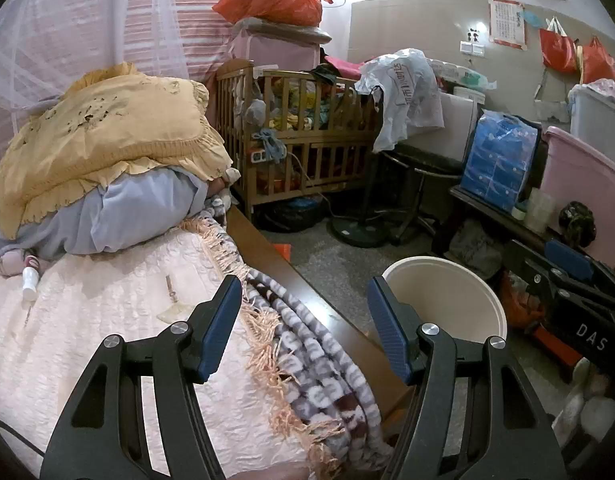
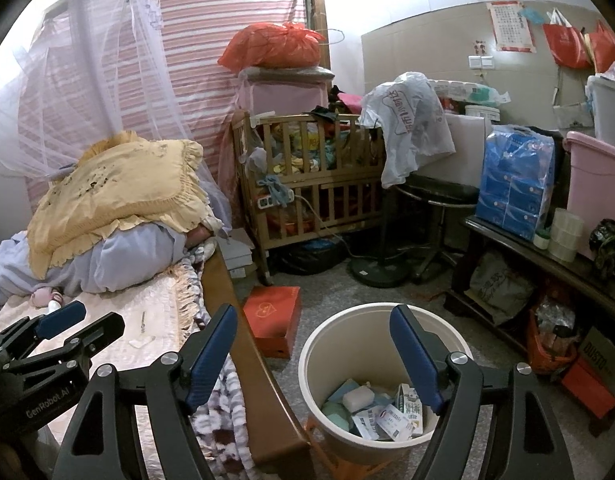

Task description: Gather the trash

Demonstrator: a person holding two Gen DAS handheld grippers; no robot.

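While both claws gape empty, one bin (image 2: 387,384) holds several cartons (image 2: 391,420).

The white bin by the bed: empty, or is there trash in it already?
Partly filled. The right wrist view looks down into the white bin and shows cartons and wrappers covering its bottom, well below the rim.

Ahead of me a wooden crib (image 2: 307,184) stands against the striped curtain (image 2: 187,60). A yellow pillow (image 1: 103,136) lies on the bed (image 1: 107,320); a red box (image 2: 273,320) rests on the floor.
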